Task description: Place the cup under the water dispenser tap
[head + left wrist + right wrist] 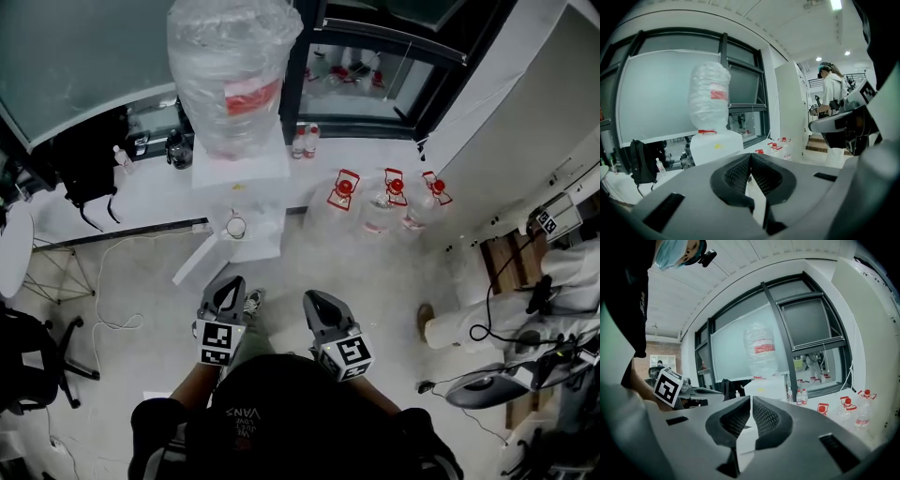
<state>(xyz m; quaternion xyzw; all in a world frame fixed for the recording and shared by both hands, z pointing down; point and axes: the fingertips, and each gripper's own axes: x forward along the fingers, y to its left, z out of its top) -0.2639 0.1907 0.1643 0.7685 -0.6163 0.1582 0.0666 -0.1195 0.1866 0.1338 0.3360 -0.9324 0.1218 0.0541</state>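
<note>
The white water dispenser (240,169), topped by a big plastic-wrapped bottle (232,66), stands against the window wall. A small pale cup (235,227) sits on its front ledge, seen from above. My left gripper (225,298) and right gripper (317,306) hang side by side in front of the dispenser, well back from the cup. Both are shut with nothing between the jaws. The left gripper view shows the shut left gripper (751,155) facing the dispenser (716,146), and the right gripper view shows the right gripper (751,398) shut below the dispenser (765,388). Neither gripper view shows the cup.
Three water jugs with red caps (386,201) stand on the floor right of the dispenser, and small bottles (305,141) by the window. A black backpack (86,164) and a white cable (112,281) lie at left. A person in white (562,281) is at right.
</note>
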